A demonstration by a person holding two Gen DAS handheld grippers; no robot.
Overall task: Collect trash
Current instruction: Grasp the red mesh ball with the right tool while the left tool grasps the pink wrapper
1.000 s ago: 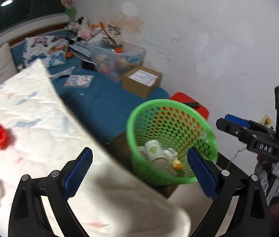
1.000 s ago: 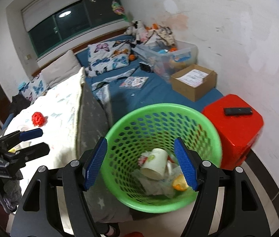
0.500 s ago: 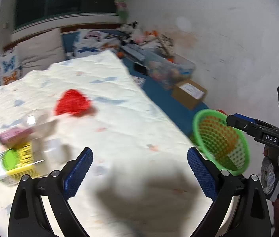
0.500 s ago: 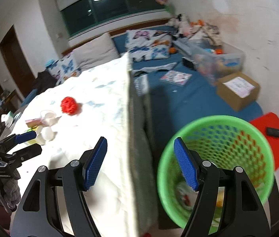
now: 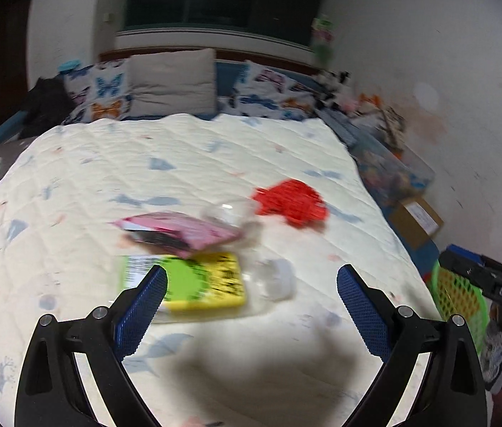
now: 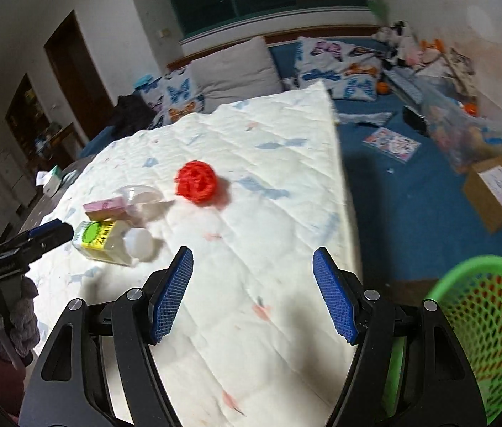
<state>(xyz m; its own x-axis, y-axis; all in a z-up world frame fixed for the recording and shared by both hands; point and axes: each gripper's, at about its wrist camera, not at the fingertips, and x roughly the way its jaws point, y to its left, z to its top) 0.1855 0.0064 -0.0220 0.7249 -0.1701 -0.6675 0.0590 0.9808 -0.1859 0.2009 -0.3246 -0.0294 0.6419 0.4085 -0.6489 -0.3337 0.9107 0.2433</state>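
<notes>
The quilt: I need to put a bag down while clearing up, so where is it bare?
Bare: the near quilt between the right tool and the red ball, and the far stretch toward the pillows. Crowded: the bottle, pink packet and clear cup cluster.

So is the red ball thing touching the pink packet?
Apart. The right wrist view shows the red ball sitting alone on the quilt, with bare fabric and a clear cup between it and the pink packet.

a lived-in home bedroom. a wide bed [image 6: 428, 220] with a quilted cream cover [image 5: 186, 163] and butterfly pillows [image 5: 105, 92] sits under a dark window [image 5: 222, 0]. toys and a cardboard box [image 6: 496, 192] clutter the far side.
</notes>
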